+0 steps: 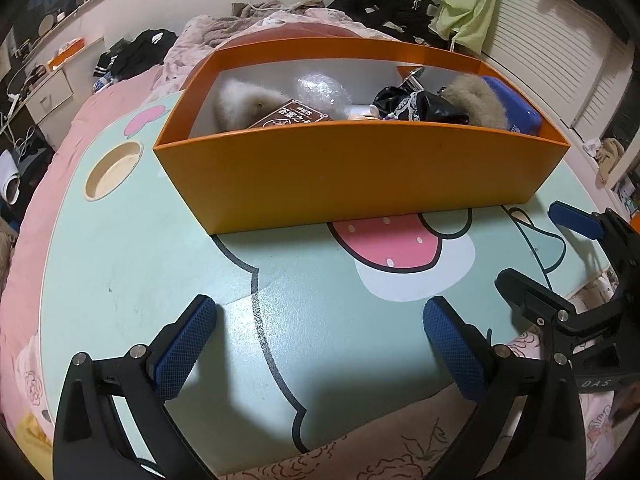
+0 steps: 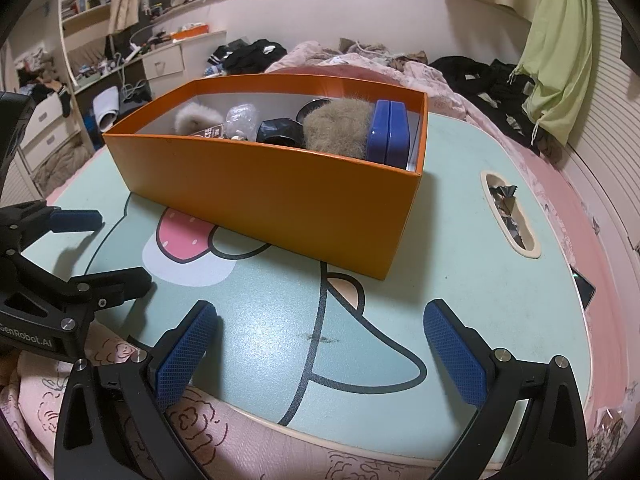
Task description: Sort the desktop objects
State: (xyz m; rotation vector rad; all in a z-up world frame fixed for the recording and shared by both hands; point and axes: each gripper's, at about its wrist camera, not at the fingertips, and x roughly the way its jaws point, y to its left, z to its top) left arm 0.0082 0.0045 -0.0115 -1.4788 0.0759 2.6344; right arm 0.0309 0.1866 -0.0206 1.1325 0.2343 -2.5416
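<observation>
A: What is seen, from left to right?

B: The left gripper (image 1: 320,344) is held with its jaws spread wide and nothing between them, above the bare lap table (image 1: 120,264). Behind it the orange box (image 1: 340,176) is set on the tabletop, already filled. At its left end a pale fur piece (image 1: 236,108) is lodged, then a brown card box (image 1: 292,116), a clear plastic wrap (image 1: 320,90), a black glossy item (image 1: 416,106), a tan fur pad (image 2: 336,128) and, against the right wall, a blue case (image 2: 390,132). The right gripper (image 2: 320,344) is likewise released and empty.

A: How would these be handled?

B: The furs are judged soft and light; they would best be pinched mid-body. The blue case looks rigid and smooth, so it would likely be gripped across its flat faces.
</observation>
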